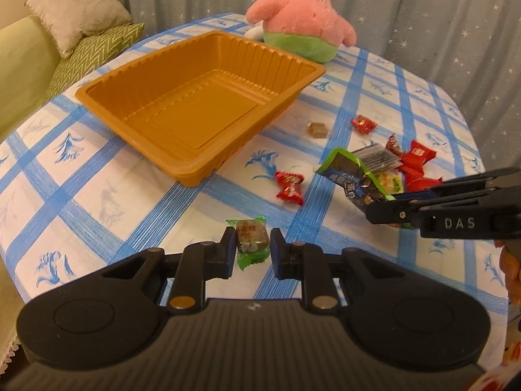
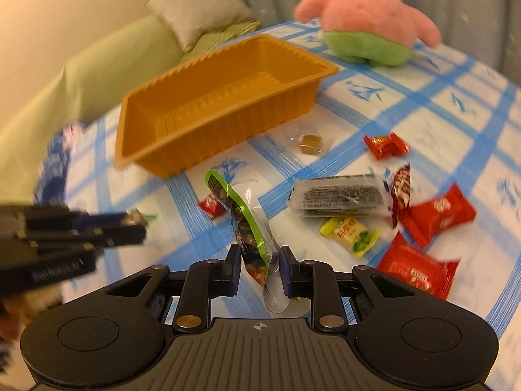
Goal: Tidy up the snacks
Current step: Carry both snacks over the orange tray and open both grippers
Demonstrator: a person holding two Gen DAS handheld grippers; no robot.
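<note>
A bench (image 1: 97, 215) draped in a blue-and-white checked cloth carries an empty orange plastic tray (image 1: 202, 104), with a pink and green plush toy (image 1: 306, 22) sitting just behind it at the far edge. Loose snacks lie scattered to the tray's right: a small brown sweet (image 1: 317, 129) in clear wrap, several red-wrapped candies (image 1: 289, 187), a silver packet (image 2: 340, 198) and a yellow-green packet (image 2: 350, 235), all resting on the cloth.

Warm, yellowish indoor light falls evenly; shadows under the orange tray (image 1: 195, 110) are soft. The left wrist view is sharp. The right wrist view is motion-blurred, most at its left edge. Both bow at the edges, with dark corners.
</note>
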